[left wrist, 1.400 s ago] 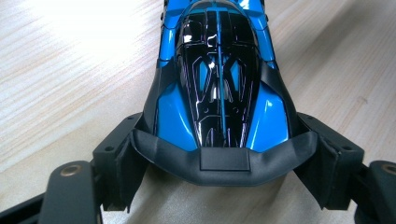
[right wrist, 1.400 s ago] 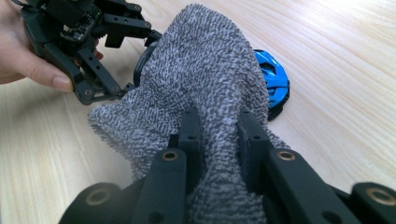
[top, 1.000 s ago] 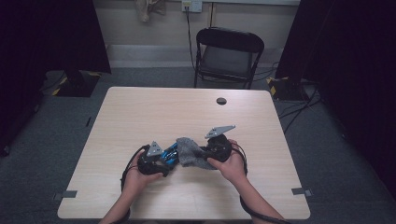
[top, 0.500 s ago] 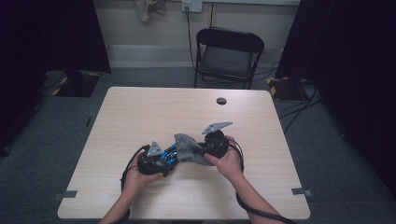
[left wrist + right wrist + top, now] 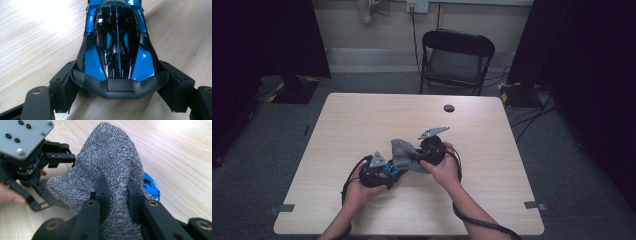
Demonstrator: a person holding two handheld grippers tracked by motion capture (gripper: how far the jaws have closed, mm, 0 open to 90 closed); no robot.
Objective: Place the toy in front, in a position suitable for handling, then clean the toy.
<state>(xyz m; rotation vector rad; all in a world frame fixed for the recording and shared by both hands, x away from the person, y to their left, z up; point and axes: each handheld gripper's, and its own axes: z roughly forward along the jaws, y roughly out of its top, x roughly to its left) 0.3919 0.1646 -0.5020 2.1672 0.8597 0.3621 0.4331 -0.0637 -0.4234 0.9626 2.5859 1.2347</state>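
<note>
Two things are in hand: a blue toy car (image 5: 117, 47) and a grey cloth (image 5: 110, 177). The car sits low over the tabletop (image 5: 362, 120) near the person's edge, its black rear end clamped between the fingers of the left gripper (image 5: 120, 100). The cloth lies draped over the car's far end, bunched between the closed fingers of the right gripper (image 5: 117, 192). From above, whether the wheels touch the wood is hard to tell. A wipe seems under way. If the right gripper drags hard, the glossy body could twist out of the left grip; the cloth could also snag on the left fingers (image 5: 60, 157).
</note>
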